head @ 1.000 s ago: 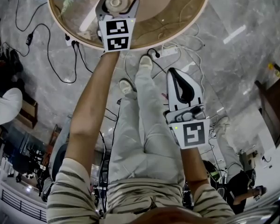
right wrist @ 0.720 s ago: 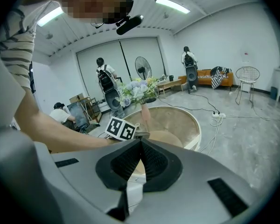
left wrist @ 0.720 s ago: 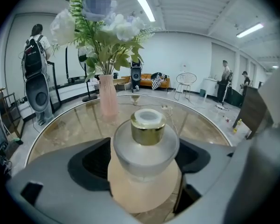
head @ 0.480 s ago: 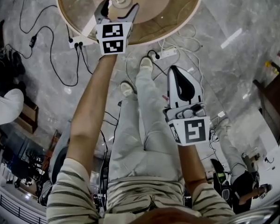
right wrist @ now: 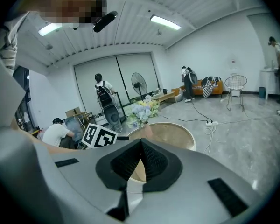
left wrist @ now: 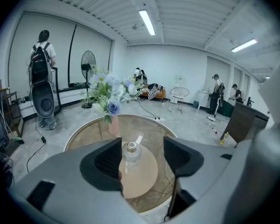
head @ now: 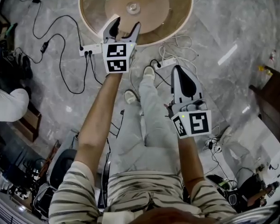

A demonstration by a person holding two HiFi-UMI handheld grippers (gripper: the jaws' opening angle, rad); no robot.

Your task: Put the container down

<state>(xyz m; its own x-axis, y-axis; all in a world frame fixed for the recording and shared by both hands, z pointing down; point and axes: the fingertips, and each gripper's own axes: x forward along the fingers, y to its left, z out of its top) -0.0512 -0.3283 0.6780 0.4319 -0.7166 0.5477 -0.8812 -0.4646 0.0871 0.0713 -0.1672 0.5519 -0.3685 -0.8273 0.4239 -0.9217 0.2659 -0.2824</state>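
Note:
The container (head: 133, 7) is a small clear glass jar with a metal lid. It stands upright on a round tan mat (head: 149, 8) on the round glass table (head: 179, 20). My left gripper (head: 126, 26) hovers at the table's near edge, short of the jar. Its jaws are apart and closing with nothing between them. In the left gripper view the jar (left wrist: 131, 149) shows beyond the gap between the jaws of the left gripper (left wrist: 142, 158), untouched. My right gripper (head: 178, 70) hangs over the floor beside the person's legs, shut and empty. In its own view the right gripper (right wrist: 141, 160) has its pads pressed together.
A vase of pale flowers (left wrist: 109, 94) stands on the table's far left, with a white strip (left wrist: 138, 139) behind the jar. Power strips and cables (head: 91, 50) lie on the floor under the table's edge. Several people, a fan (left wrist: 87, 59) and a speaker (left wrist: 42, 101) stand farther off.
The left gripper has let go of the jar and drawn back toward the person. The jar stays on the mat. The right gripper has hardly moved.

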